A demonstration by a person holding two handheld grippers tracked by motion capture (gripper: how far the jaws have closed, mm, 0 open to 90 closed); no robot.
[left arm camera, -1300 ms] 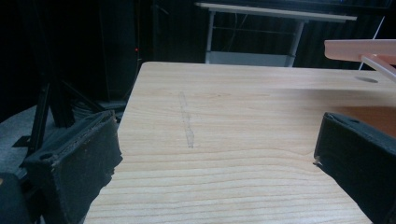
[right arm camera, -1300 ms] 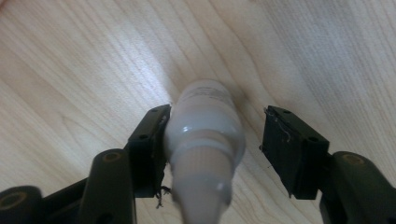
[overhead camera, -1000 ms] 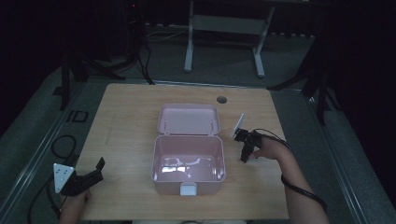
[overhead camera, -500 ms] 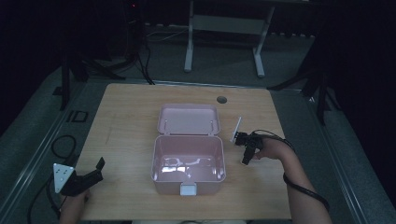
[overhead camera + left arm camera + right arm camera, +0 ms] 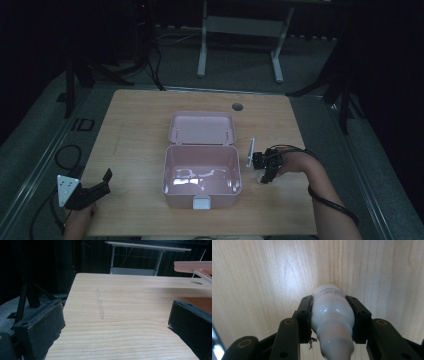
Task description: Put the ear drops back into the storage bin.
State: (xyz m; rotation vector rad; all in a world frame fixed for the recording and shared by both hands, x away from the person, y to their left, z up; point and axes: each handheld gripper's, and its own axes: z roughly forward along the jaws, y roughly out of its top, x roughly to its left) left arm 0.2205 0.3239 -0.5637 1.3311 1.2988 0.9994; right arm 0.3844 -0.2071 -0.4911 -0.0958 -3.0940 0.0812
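White bottle (image 5: pixel 332 312) sits between our right gripper's (image 5: pixel 333 315) jaws, which pinch its rounded body from both sides. Its ribbed cap points back toward the camera and its base rests on, or just above, the table (image 5: pixel 262 277); we cannot tell which. From above, we see this gripper (image 5: pixel 265 167) just beside the right wall of the pink box (image 5: pixel 202 172), with the bottle mostly hidden beneath it.

We judge the main risk to be slipping. The pads meet a smooth, curved surface, and they sit near the shoulder where the body narrows toward the cap. A quick lift or a tilt could let the bottle squirt forward out of the jaws or swivel between them. A harder squeeze might also dent a soft plastic wall. If the bottle is meant for the box, the near wall stands close beside the jaws and could catch the base on the way over.

As for the box, it stands open, its lid (image 5: pixel 202 127) laid back flat beyond it, and we see nothing inside but glare on the floor.

Our left gripper (image 5: pixel 117 322) hovers low near the table's front left corner, jaws spread wide with bare wood between them.
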